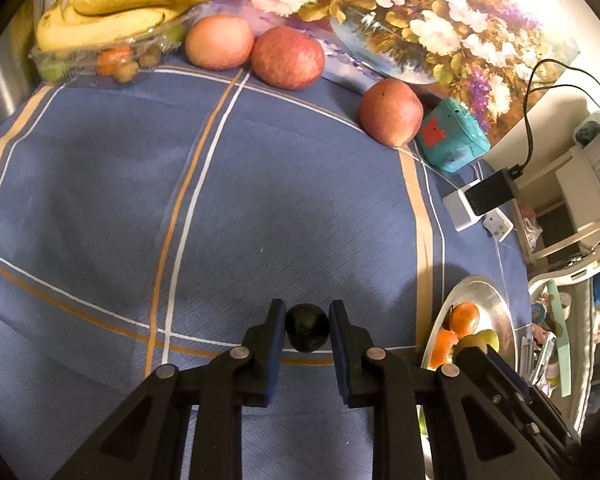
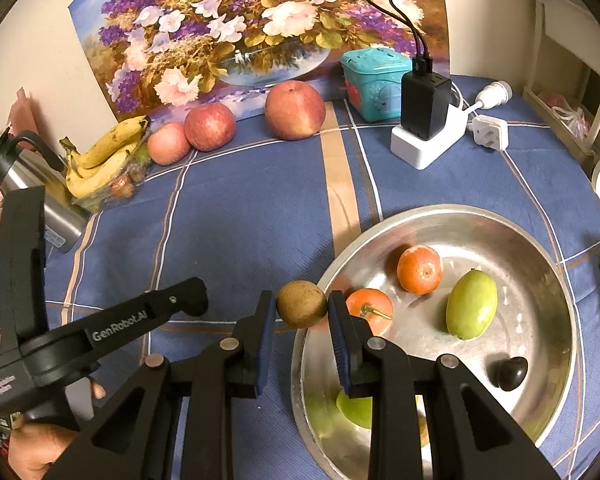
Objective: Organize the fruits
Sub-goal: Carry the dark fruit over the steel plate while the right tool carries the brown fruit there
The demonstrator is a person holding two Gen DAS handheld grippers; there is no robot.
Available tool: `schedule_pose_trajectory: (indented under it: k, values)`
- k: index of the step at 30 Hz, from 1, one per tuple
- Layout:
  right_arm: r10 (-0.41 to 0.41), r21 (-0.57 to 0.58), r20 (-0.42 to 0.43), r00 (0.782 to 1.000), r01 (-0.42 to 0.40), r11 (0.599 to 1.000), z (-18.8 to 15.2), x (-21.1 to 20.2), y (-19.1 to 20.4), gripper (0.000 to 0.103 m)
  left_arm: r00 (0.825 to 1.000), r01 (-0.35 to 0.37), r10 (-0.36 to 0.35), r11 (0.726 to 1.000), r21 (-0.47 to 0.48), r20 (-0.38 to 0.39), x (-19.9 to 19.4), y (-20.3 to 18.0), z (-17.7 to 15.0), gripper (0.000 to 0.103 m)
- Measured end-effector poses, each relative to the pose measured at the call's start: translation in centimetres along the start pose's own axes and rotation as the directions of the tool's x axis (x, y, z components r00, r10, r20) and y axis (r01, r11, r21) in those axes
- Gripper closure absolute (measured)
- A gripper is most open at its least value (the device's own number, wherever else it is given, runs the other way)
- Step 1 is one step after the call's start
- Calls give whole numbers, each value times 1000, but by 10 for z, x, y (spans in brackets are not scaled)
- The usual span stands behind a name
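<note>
Blue-padded fingers of the left gripper point(image 1: 307, 330) pinch a small dark fruit point(image 1: 307, 327) low at centre frame, above the checked tablecloth point(image 1: 260, 184). Right gripper point(image 2: 301, 312) pinches a brown kiwi point(image 2: 301, 304) at the left rim of the steel bowl point(image 2: 540, 360), which holds two tangerines point(image 2: 419, 269) and a green mango point(image 2: 471, 305).

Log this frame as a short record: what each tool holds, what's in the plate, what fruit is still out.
left tool: shut on dark fruit
right tool: shut on brown fruit, at the plate's near-left rim
plate: two oranges, green fruit, dark piece, a green one partly hidden
still out: three apples, bananas
</note>
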State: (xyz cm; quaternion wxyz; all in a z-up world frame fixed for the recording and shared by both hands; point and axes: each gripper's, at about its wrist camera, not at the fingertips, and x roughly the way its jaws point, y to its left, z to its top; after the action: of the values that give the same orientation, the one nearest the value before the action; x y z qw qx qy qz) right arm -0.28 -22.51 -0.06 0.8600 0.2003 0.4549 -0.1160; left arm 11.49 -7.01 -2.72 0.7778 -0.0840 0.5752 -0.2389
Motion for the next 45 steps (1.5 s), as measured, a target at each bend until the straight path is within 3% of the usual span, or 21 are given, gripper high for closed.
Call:
schedule_pose_trajectory:
  k: [6, 11, 20, 28, 45]
  values:
    - [-30, 49, -10, 1000, 30, 998, 0, -1, -16, 75, 999, 22, -23, 999, 43, 23, -13, -19, 0, 79]
    - [-109, 157, -18, 994, 111, 981, -1, -9, -56, 75, 998, 53, -58, 992, 116, 40, -27, -47, -6, 79]
    - [-188, 280, -14, 982, 184, 942, -3, -31, -111, 75, 995, 103, -103, 958, 267, -11, -28, -103, -30, 79]
    - [-168, 263, -23, 985, 168, 950, -4, -33, -111, 75, 995, 80, -57, 942, 327, -80, -6, -125, -52, 79]
    - [-130, 202, -98, 987, 148, 968, -9, -17, -96, 75, 995, 51, -19, 939, 340, -98, 3, -125, -57, 79]
